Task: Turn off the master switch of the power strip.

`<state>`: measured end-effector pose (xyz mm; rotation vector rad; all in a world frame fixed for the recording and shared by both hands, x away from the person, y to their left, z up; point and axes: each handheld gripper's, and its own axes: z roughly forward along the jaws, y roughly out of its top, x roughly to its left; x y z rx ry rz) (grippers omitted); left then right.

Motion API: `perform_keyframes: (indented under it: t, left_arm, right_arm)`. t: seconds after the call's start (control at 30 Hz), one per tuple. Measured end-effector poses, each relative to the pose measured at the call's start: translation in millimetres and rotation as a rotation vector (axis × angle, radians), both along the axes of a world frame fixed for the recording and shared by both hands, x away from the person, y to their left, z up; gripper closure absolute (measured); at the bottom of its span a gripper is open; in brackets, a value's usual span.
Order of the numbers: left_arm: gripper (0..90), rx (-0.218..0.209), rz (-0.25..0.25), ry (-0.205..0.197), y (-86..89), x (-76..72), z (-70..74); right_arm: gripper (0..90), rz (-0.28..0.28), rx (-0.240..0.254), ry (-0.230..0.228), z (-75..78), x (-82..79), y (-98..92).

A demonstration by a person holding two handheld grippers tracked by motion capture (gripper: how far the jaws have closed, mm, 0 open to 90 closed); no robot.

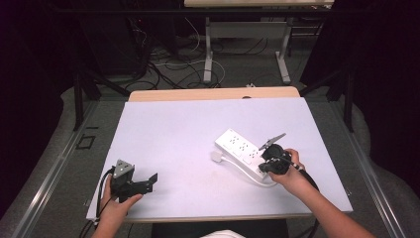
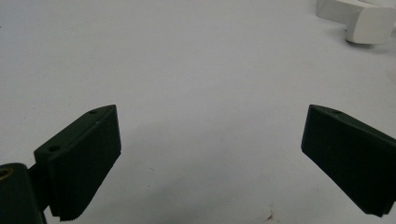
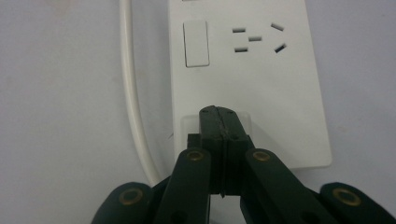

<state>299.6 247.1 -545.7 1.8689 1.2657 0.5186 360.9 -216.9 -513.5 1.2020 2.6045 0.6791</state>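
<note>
White cloth covers the table [image 1: 163, 129], and a dark room with loose wires lies behind it. On the table's right side sits a white power strip [image 1: 239, 148] with its cord [image 3: 133, 93] curling beside it. The right gripper [image 3: 218, 116] points down at a switch on the strip, jaws pressed tight together, likely to push it. The left gripper [image 1: 132, 179] rests near the front edge, jaws wide apart and holding nothing, just waiting.

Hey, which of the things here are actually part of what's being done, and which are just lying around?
In use:
- right gripper, fingers closed on the power strip's switch
- white power strip
- its cord

Idle:
- left gripper, open over bare table
- white plug
- floor cables
</note>
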Motion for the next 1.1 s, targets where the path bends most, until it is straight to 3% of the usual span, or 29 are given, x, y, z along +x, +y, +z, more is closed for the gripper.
perform_keyframes:
  t: [0.1, 0.17, 0.27, 0.33, 0.5, 0.7, 0.8, 0.97, 1.1]
  left_arm:
    - [5.0, 0.001, 0.003, -0.004, 0.2, 0.0, -0.4]
    - [5.0, 0.004, 0.003, -0.006, 0.9, 0.1, 0.0]
    - [5.1, 0.000, 0.003, 0.001, 1.8, 0.5, 0.3]
    - [5.1, 0.001, 0.004, 0.001, 1.9, 0.7, 0.3]
    - [5.2, -0.003, 0.008, -0.004, 0.5, 1.3, -0.7]
    - [5.3, 0.004, 0.004, 0.004, 1.6, 0.8, 0.2]
    - [5.4, 0.002, 0.009, -0.005, 1.6, 0.6, -0.3]
    - [5.5, 0.002, 0.006, 0.000, 2.2, 0.5, 0.2]
    - [5.5, 0.002, 0.009, -0.004, 1.7, 0.7, -0.3]
  right_arm:
    - [90.0, -0.017, -0.010, 0.005, 0.5, -1.7, 1.1]
    - [90.0, -0.016, 0.005, -0.007, -0.3, -1.7, -0.2]
    - [90.0, -0.020, 0.050, 0.019, 0.9, 0.2, -5.5]
    - [90.0, -0.045, 0.057, 0.036, 2.5, -0.2, -5.8]
    - [87.3, -0.040, 0.069, 0.022, 1.9, 1.0, -7.8]
    - [82.7, -0.028, 0.076, 0.012, 1.8, 2.0, -9.2]
    - [80.6, -0.053, 0.061, 0.027, 3.1, 1.4, -7.8]
    - [74.8, -0.044, 0.043, 0.045, 5.9, 1.4, -9.0]
    - [72.1, -0.058, 0.059, 0.028, 4.5, 1.2, -8.6]
